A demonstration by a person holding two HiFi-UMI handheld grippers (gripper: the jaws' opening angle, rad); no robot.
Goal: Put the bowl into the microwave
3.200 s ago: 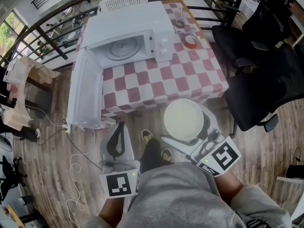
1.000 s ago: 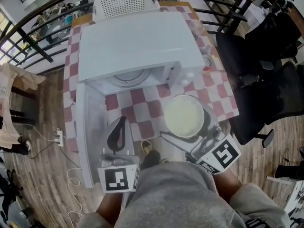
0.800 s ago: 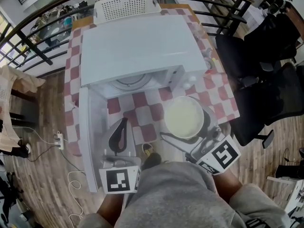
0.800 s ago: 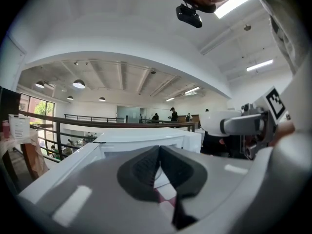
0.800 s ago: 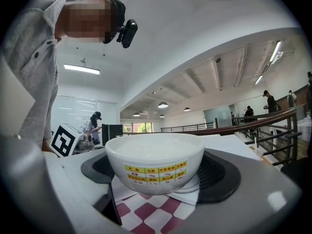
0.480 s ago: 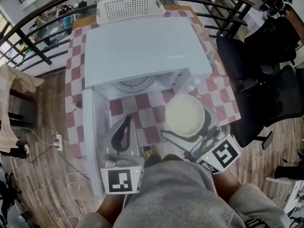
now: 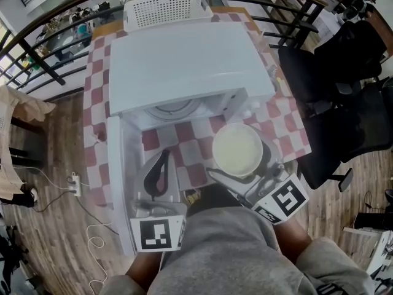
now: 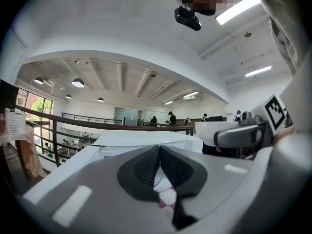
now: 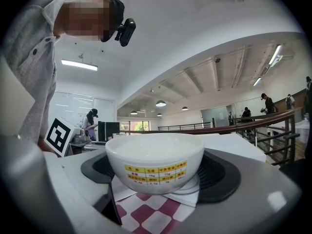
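— Right gripper (image 9: 157,178), item one: state?
— Jaws spread wide, one dark pad at each side of a white, round, glossy bowl (image 7: 237,149). Both pads are pressed to its wall and carry it. There is a yellow printed label (image 9: 156,172) on the bowl's side. The inside is pale cream; whether it holds anything cannot be told.
— Item two: where is the bowl?
— Held level over the red-and-white checked tablecloth (image 7: 187,141), just in front of the white box-shaped microwave oven (image 7: 184,57), toward its right front corner. It is outside the cavity.
— Item three: the microwave?
— Upright on the cloth. Its white door (image 7: 120,165) is swung wide open to the left, and a round glass turntable (image 7: 175,109) shows in the cavity.
— Item four: left gripper (image 7: 163,157)?
— Jaws together at the tips, with nothing between them. A sliver of checked cloth shows through the gap behind the tips. It hangs near the cloth's front edge, beside the open door, left of the bowl and apart from it.
— Item five: fittings?
— One black-and-white marker cube on each gripper: left marker cube (image 7: 156,233), right marker cube (image 7: 286,198).
— Item six: surroundings?
— White perforated plastic basket (image 7: 166,6) behind the microwave.
Black office chairs (image 7: 344,85) to the right of the table.
Black metal railing (image 7: 43,54) at the far left.
Brown wooden plank floor (image 7: 49,226), with a white power strip (image 7: 75,180) lying on it.
Person's grey sweatshirt (image 7: 227,251) along the bottom of the head view.
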